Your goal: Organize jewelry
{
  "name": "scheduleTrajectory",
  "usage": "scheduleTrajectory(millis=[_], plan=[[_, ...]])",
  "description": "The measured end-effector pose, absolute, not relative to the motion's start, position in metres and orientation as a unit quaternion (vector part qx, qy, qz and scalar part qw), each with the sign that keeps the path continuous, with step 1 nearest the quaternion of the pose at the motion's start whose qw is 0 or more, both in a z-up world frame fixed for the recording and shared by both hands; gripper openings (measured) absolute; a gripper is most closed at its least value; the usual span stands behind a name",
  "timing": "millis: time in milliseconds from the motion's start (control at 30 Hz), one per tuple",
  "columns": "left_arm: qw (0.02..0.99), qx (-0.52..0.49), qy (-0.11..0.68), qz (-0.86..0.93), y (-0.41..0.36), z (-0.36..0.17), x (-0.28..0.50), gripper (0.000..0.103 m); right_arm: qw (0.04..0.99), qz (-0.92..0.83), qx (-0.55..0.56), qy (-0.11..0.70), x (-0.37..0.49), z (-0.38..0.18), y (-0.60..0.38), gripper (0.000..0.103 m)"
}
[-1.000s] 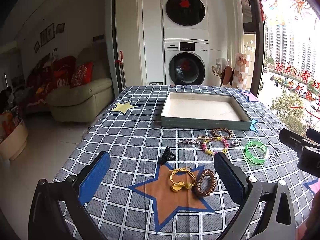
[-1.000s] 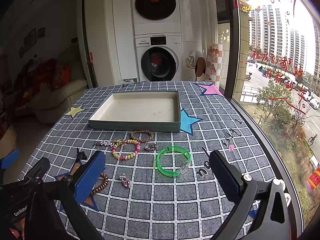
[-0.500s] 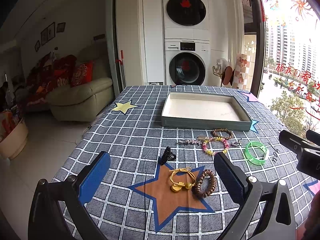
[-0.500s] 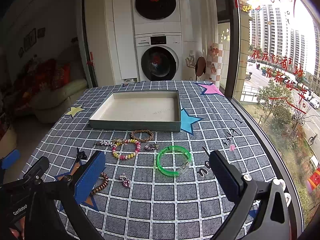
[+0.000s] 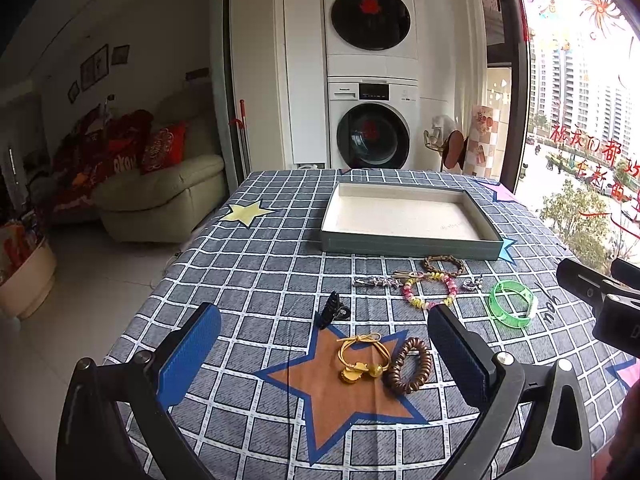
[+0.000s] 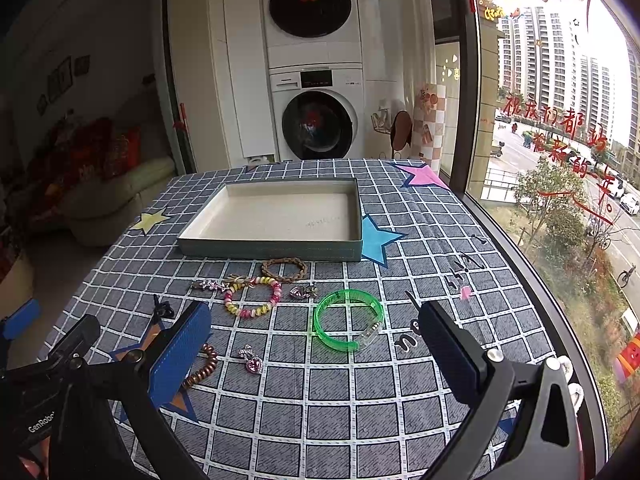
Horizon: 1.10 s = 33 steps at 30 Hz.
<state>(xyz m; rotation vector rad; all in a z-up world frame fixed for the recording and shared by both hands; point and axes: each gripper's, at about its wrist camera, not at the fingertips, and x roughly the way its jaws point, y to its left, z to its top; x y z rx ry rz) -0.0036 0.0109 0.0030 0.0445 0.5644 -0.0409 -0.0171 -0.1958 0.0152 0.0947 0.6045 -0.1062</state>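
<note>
Two tools hover wide open, gripping nothing. Left tool frames the gold hair tie and brown coil tie on the table's brown star; right tool faces the green bangle. Tray sits bare beyond the scattered pieces. Best play, likely: drop straight down, straddle one band only, pinch its rim, keep clear of neighbours, then carry over the tray wall.
</note>
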Motion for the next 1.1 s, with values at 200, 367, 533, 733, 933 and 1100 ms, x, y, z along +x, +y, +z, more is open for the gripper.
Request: scheduleTrajectory(millis=[200,367,533,733,933,1100], plan=[[0.96,0.023,0.279,-0.021,0.009,0.001,-0.003,0.103,0.951,-0.05,0.047,0.3,-0.016,0.013,-0.196,0.103],[0.959,0.024,0.281,-0.022,0.007,-0.001,-0.003,0.103,0.95,-0.049,0.049,0.303,-0.015,0.011,-0.196,0.103],[0.958,0.024,0.285,-0.022,0.008,-0.002,-0.002,0.103,0.95,-0.049,0.049,0.304,-0.015,0.011,-0.197,0.103],[0.955,0.025,0.294,-0.023,0.009,-0.007,0.002,0.103,0.947,-0.048,0.054,0.312,-0.014,0.007,-0.199,0.103],[0.949,0.017,0.315,-0.028,0.013,-0.015,0.008,0.103,0.94,-0.057,0.061,0.33,-0.01,-0.001,-0.205,0.103],[0.938,0.01,0.345,-0.028,0.02,-0.025,0.022,0.103,0.927,-0.075,0.065,0.362,-0.002,-0.011,-0.214,0.103]])
